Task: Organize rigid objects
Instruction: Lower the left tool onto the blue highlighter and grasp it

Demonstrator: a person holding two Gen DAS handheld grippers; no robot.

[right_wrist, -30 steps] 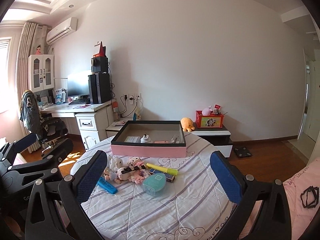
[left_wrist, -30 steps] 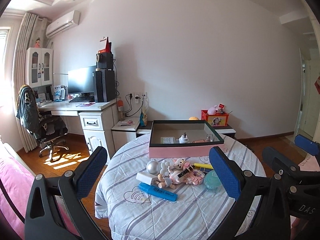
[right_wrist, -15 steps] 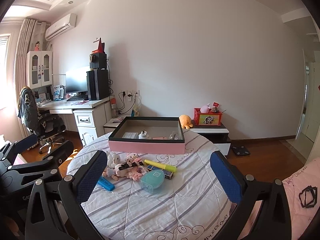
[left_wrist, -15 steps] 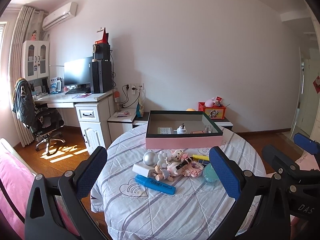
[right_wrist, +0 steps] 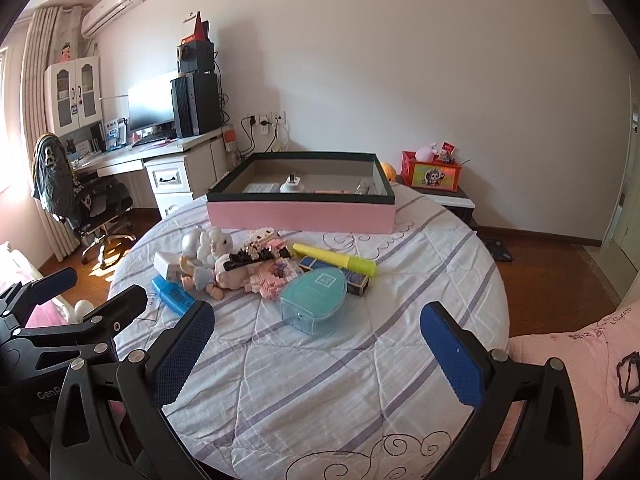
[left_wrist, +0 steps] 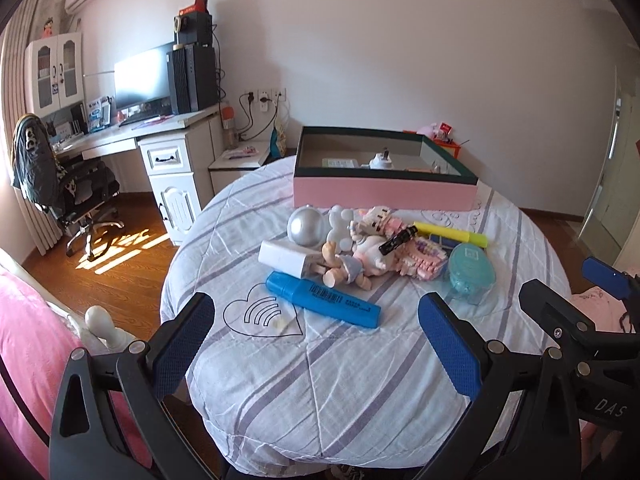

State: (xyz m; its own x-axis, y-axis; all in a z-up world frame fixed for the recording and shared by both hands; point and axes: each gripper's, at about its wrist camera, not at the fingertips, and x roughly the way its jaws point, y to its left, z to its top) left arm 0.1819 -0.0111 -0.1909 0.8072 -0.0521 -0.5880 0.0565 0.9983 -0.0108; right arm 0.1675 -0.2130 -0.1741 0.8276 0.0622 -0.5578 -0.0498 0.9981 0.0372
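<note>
A pile lies mid-table: a blue marker (left_wrist: 322, 299) (right_wrist: 173, 294), a white charger block (left_wrist: 289, 257), a silver ball (left_wrist: 306, 226), a small doll (left_wrist: 345, 270), a pink block toy (left_wrist: 424, 257), a yellow highlighter (left_wrist: 451, 234) (right_wrist: 334, 259) and a teal clear case (left_wrist: 470, 273) (right_wrist: 313, 295). Behind it stands a pink open box (left_wrist: 384, 195) (right_wrist: 301, 213) with small items inside. My left gripper (left_wrist: 316, 344) is open and empty, just short of the blue marker. My right gripper (right_wrist: 316, 344) is open and empty, short of the teal case.
The round table wears a striped quilt (left_wrist: 344, 376). A desk with monitor (left_wrist: 140, 76) and an office chair (left_wrist: 72, 184) stand at the left. A pink bed edge (left_wrist: 24, 344) is at lower left. A red toy box (right_wrist: 434, 171) sits on a low cabinet behind.
Both grippers have moved forward and tilted down toward the table; the pile of objects now looks larger and closer. Both stay open and empty.
</note>
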